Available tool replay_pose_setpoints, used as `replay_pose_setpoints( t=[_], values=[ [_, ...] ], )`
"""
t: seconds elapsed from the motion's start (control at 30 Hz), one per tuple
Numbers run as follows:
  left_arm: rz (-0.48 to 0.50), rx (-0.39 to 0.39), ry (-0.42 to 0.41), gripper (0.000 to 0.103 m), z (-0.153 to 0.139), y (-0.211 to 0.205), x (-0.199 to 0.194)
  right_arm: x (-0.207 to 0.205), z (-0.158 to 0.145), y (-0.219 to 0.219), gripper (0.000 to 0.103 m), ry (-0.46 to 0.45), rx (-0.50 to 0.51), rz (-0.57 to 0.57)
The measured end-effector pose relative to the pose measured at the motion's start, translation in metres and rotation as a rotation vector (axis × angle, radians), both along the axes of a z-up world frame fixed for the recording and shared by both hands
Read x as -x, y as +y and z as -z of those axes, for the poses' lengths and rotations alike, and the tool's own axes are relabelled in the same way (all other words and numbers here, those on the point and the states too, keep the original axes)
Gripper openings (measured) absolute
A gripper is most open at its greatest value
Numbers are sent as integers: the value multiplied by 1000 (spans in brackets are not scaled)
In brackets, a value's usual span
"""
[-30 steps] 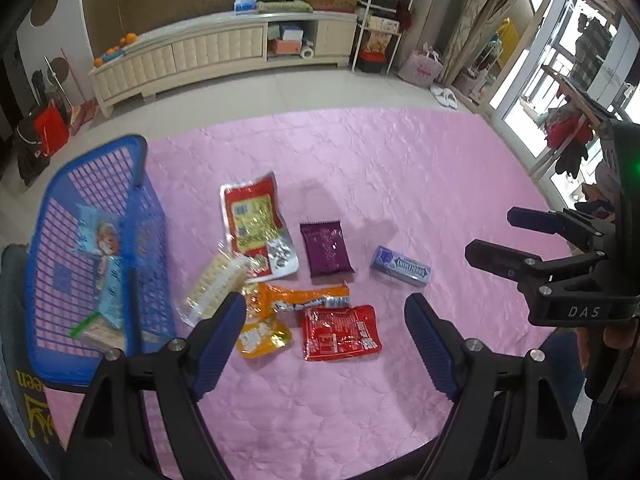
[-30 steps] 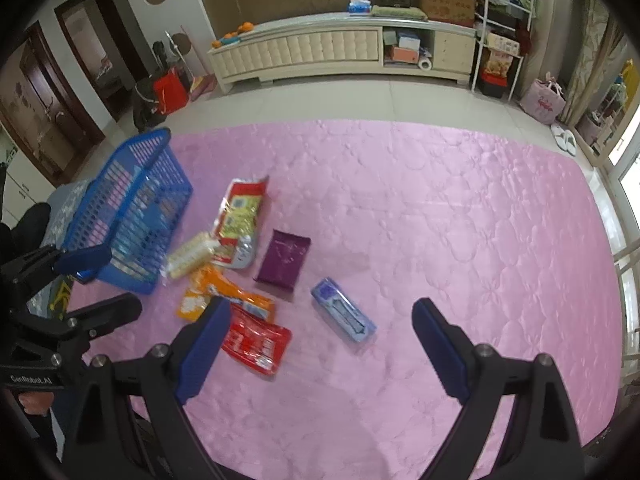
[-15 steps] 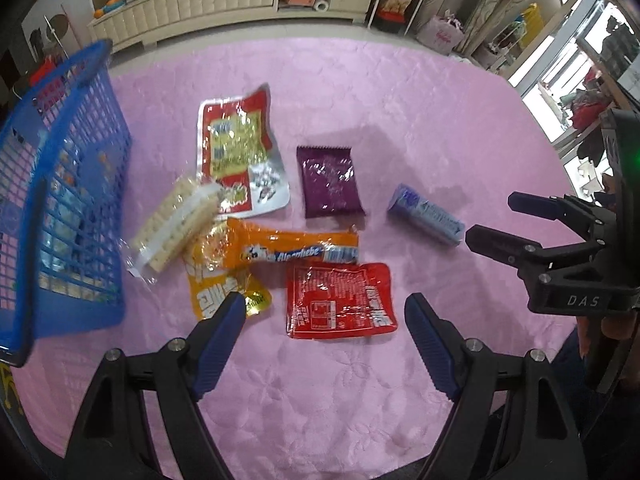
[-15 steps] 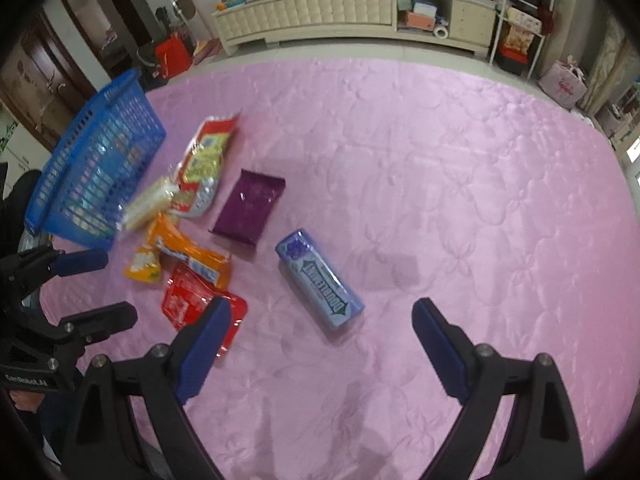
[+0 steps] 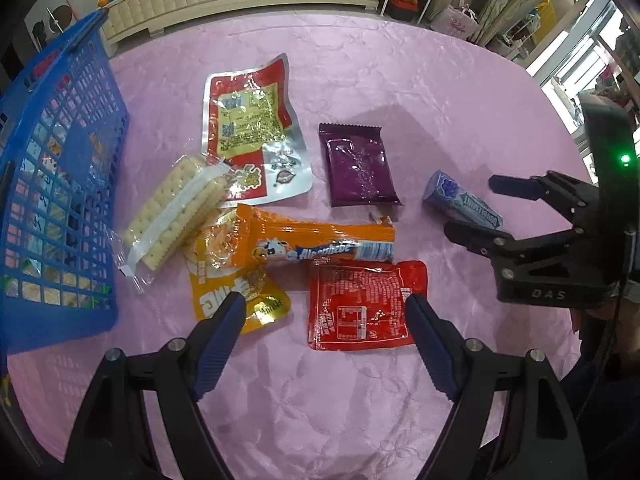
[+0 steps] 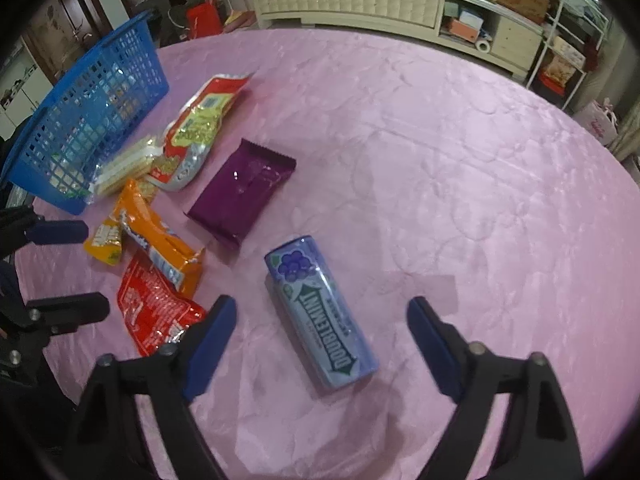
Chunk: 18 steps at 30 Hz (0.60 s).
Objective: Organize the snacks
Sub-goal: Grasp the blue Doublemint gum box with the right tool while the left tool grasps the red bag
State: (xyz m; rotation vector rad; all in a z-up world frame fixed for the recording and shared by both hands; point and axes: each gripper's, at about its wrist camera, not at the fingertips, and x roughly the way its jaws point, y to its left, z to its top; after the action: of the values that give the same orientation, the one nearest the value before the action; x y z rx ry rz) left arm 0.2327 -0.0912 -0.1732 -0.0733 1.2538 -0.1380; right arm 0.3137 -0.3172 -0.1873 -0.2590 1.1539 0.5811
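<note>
The Doublemint gum pack (image 6: 322,312) is seen lying flat on the pink quilted cover (image 6: 460,160), between the spread jaws of the right hand-held gripper (image 6: 322,320), which have just been narrowing and are not yet touching it. Its long axis is set diagonally across the gap. The left hand-held gripper (image 5: 326,316), spread and empty, is poised over the red sachet (image 5: 362,306).
</note>
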Motion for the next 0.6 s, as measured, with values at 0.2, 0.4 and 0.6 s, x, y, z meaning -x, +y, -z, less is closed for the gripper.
replay_pose_setpoints(
  t=[0.2,0.4,0.6],
  values=[
    [10,-4,0,80,3,0,-1,1,6,1,43,-34,15,-7],
    [7,11,-2,80,2,3,5,4,2,-14,36,-41,-10,48],
    [21,20,26,80,5,0,2,12,-4,-23,36,1,-36,85]
  ],
)
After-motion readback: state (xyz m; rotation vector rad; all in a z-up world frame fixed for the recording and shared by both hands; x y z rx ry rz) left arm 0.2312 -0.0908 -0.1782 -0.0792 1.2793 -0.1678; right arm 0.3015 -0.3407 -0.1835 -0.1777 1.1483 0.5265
